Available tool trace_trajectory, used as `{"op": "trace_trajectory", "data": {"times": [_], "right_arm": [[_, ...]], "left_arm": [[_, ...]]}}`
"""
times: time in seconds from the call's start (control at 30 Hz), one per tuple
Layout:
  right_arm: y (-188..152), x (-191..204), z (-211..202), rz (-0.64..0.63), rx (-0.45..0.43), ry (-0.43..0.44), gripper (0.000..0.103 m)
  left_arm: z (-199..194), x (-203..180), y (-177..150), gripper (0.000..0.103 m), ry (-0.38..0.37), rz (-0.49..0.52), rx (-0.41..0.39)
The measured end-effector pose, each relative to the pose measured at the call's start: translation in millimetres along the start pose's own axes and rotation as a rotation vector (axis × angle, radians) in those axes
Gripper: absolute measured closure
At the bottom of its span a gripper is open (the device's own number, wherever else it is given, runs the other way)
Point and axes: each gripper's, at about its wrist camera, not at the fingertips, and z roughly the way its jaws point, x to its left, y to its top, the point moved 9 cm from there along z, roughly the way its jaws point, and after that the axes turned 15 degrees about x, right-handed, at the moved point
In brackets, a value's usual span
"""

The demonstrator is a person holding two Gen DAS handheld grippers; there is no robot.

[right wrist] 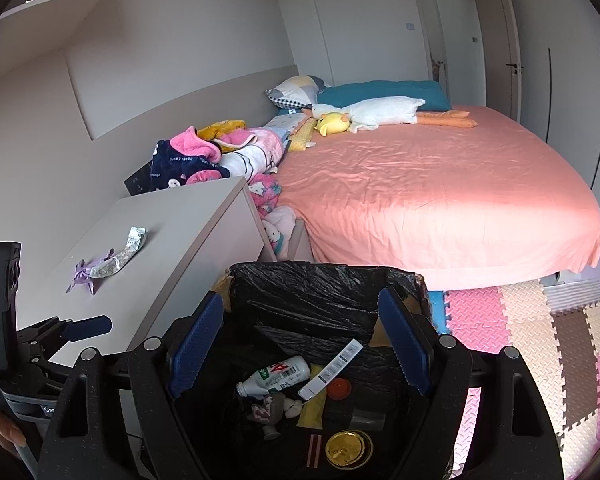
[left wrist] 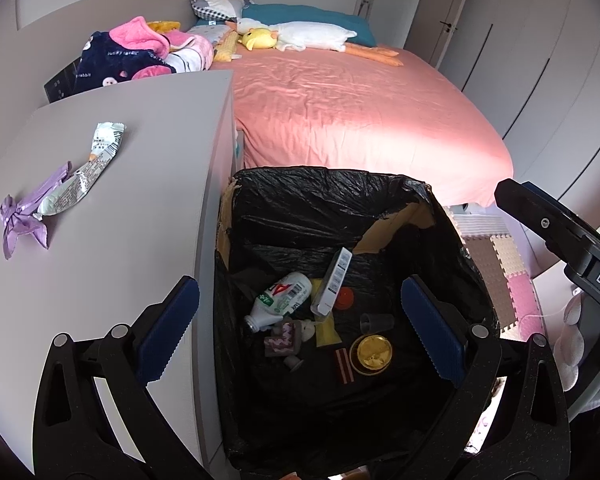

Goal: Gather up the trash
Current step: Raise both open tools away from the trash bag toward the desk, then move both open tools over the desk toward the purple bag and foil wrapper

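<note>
Both grippers, left (left wrist: 300, 320) and right (right wrist: 300, 344), hover wide open and empty-fingered above the trash bin (left wrist: 328, 188); the silver wrapper (left wrist: 88, 172) lies on the table (left wrist: 148, 200), well left of both.

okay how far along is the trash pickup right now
Done: the bin already holds a plastic bottle, a slim box, a clear cup and a gold lid. In hand: nothing; the left claw and right claw are both open over the bin. Left: a silver wrapper and purple wrapper lie touching on the cabinet top.
</note>
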Motion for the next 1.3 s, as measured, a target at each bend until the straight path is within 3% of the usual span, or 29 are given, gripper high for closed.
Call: {"op": "trace_trajectory", "data": {"times": [0.43,1.3], "right_arm": [[1.4,33.8,27.7,-0.051,0.046,0.019,0.023],[23.1,126.9,93.5,-0.129,0.117,0.071,0.023]], "left_arm": [[2.2,37.2,-3.3,0.005,0.012,-0.065,0.004],[-25.9,160.0,-13.8,0.005,0.084,-0.284,-0.061]]}}
